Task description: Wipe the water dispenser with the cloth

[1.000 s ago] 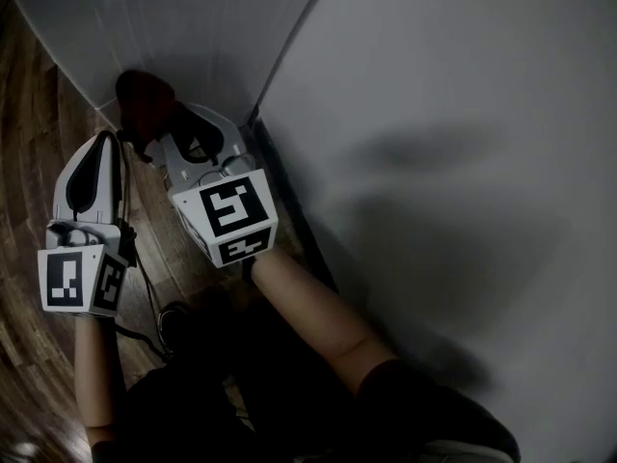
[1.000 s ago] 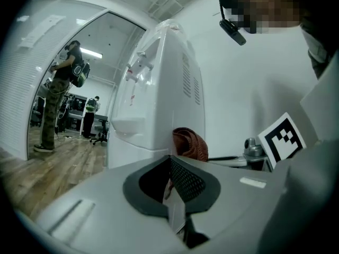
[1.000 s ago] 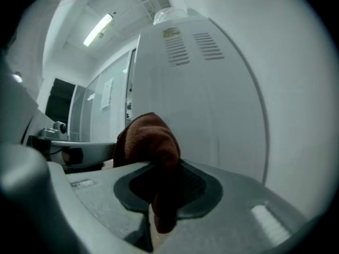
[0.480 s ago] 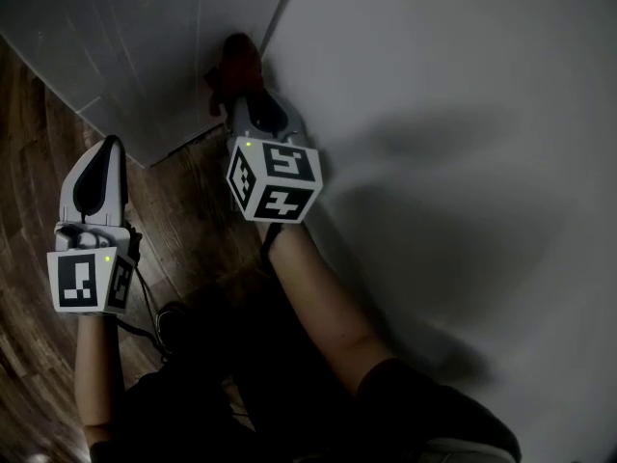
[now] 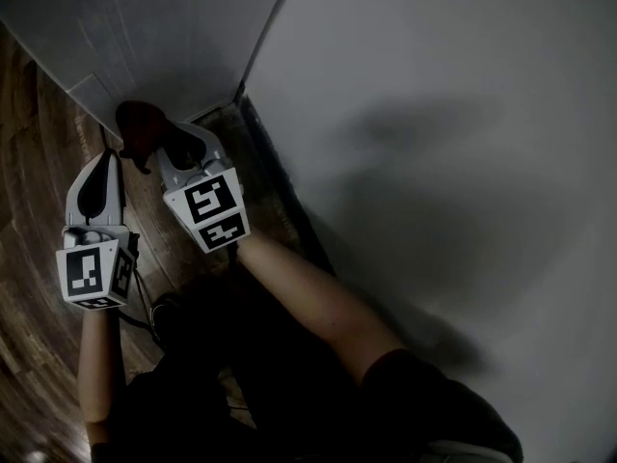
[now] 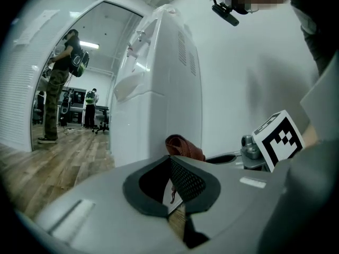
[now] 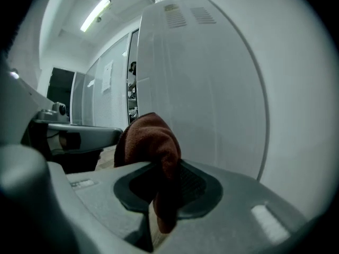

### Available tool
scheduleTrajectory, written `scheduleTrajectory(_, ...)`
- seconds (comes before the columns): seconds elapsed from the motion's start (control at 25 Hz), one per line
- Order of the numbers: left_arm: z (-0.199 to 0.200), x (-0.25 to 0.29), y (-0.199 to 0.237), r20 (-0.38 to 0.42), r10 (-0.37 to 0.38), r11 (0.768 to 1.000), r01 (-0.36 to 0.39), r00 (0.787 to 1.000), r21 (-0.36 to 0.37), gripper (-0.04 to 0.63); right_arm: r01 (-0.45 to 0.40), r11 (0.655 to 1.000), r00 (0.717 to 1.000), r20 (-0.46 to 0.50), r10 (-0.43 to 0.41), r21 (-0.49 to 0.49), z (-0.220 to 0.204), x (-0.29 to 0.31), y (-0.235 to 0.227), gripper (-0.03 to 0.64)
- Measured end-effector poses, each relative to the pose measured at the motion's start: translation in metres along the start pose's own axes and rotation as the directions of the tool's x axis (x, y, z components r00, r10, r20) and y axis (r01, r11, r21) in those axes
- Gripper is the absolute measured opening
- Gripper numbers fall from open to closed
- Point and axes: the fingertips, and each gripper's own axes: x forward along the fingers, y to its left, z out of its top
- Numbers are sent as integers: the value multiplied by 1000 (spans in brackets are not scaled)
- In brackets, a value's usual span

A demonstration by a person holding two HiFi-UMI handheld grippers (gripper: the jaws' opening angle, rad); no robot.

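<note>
— What is being shown underfoot?
— A wood floor (image 5: 34, 152) is being shown, met by a white wall (image 5: 463, 114).
— And further off?
— A person (image 6: 59, 83) is being seen standing; a ceiling light (image 7: 96, 14) is being shown overhead.

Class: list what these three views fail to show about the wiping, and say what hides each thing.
- Head view: whether cloth touches water dispenser; too dark, right gripper overlaps it.
- Head view: most of the water dispenser, cut off at the top edge.
- Left gripper view: distant people, too small for detail.
</note>
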Motion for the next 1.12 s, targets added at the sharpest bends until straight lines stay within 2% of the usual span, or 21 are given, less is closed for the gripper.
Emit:
scheduleTrajectory(0.2, -18, 4, 9, -42, 14, 1000, -15, 999, -19, 20, -101, 994, 986, -138, 96, -28, -48, 24, 19, 63)
scheduleTrajectory(0.4, -26, 10, 12, -56, 16, 999, -18, 998, -44, 20, -62, 998, 983, -173, 59, -16, -69, 35, 11, 63)
scheduleTrajectory(0.6, -31, 22, 7, -73, 1, 999, -5, 997, -50, 20, 51, 999, 983, -175, -49, 4, -72, 31, -29, 63)
scheduleTrajectory(0.72, -38, 30, -2, -84, -25, 999, 21, 996, -48, 20, 149, 988, 972, -185, -142, 25, -77, 22, -61, 63)
scheduleTrajectory(0.88, -46, 40, -16, -100, -65, 997, 59, 993, -58, 20, 323, 946, 921, -235, -310, 20, -89, 8, -102, 63)
scheduleTrajectory(1.12, -54, 47, -34, -103, -106, 994, 102, 989, -42, 20, 459, 883, 864, -282, -417, 99, -100, -9, -132, 63)
